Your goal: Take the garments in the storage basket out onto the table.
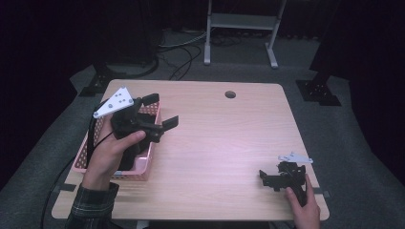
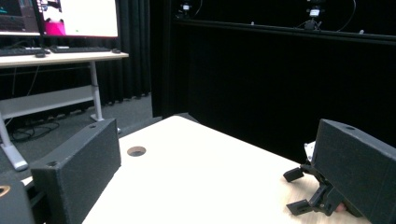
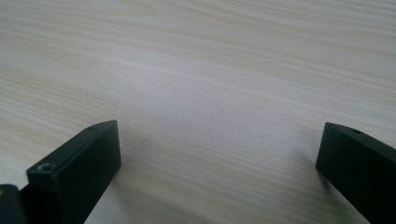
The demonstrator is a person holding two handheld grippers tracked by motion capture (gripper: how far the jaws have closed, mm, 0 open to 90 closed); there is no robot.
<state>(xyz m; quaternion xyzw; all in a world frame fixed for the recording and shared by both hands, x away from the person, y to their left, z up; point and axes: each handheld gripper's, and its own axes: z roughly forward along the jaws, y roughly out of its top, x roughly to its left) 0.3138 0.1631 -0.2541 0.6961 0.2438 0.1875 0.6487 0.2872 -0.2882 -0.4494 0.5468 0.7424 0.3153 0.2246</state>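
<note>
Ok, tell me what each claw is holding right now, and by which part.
Nothing is held. The left claw is raised above the pink basket with its jaws wide apart and empty. The right claw sits low over the bare table, jaws also open.

A pale wooden table (image 1: 215, 143) (round cable hole (image 1: 230, 94) near its far edge) carries a pink basket (image 1: 143, 164) at its left.

text: none legible | monitor (image 2: 79, 17): screen content too blurred to read | labels: none
</note>
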